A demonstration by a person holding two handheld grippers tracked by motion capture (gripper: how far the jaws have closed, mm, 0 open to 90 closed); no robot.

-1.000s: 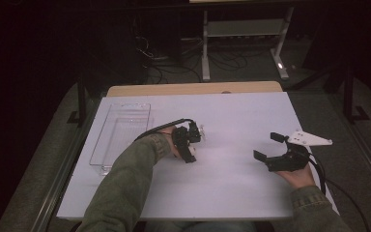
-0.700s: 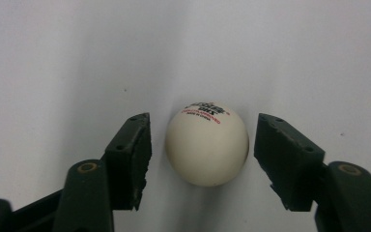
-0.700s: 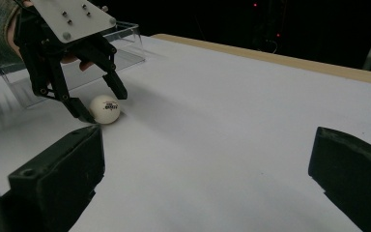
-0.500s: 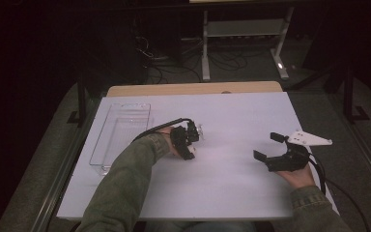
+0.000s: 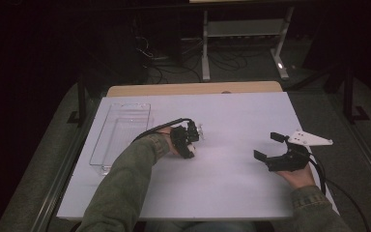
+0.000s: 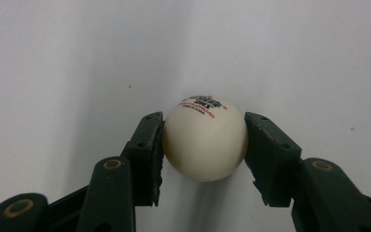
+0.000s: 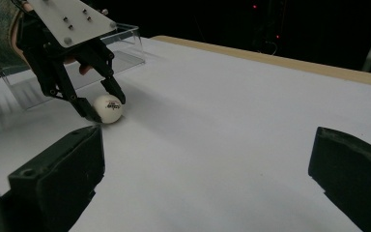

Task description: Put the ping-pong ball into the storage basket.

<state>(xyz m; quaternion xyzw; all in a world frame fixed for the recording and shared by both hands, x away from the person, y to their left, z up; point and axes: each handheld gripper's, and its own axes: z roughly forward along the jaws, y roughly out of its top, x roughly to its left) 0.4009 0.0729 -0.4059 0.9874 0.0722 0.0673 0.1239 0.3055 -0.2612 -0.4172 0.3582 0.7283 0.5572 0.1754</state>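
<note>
My left gripper (image 6: pixel 204 140) has just been closing, and now both pads press on the white ball (image 6: pixel 205 138), one on each side at its widest part. The ball sits on the white table (image 5: pixel 232 121), touching the surface, with red and dark print facing up and away from my left gripper. Taking the ball as my landmark: the clear plastic tray (image 5: pixel 121 135) lies to its left in the high view, near but apart, its long side running away from me; my left hand (image 5: pixel 176 145) comes in from the near side of the ball, sleeve trailing back toward the table's front edge; my right gripper (image 5: pixel 270 147) rests well apart to the ball's right, on the table, grey plate on top. From the right gripper view, my left gripper (image 7: pixel 104 104) comes down on the ball (image 7: pixel 108 108) at a slant, with the tray (image 7: pixel 125 46) just behind it. My right gripper (image 7: pixel 207 164) holds nothing; its jaws stand wide apart with bare table between them. The ball's shadow falls short beneath it, so it is not lifted.
</note>
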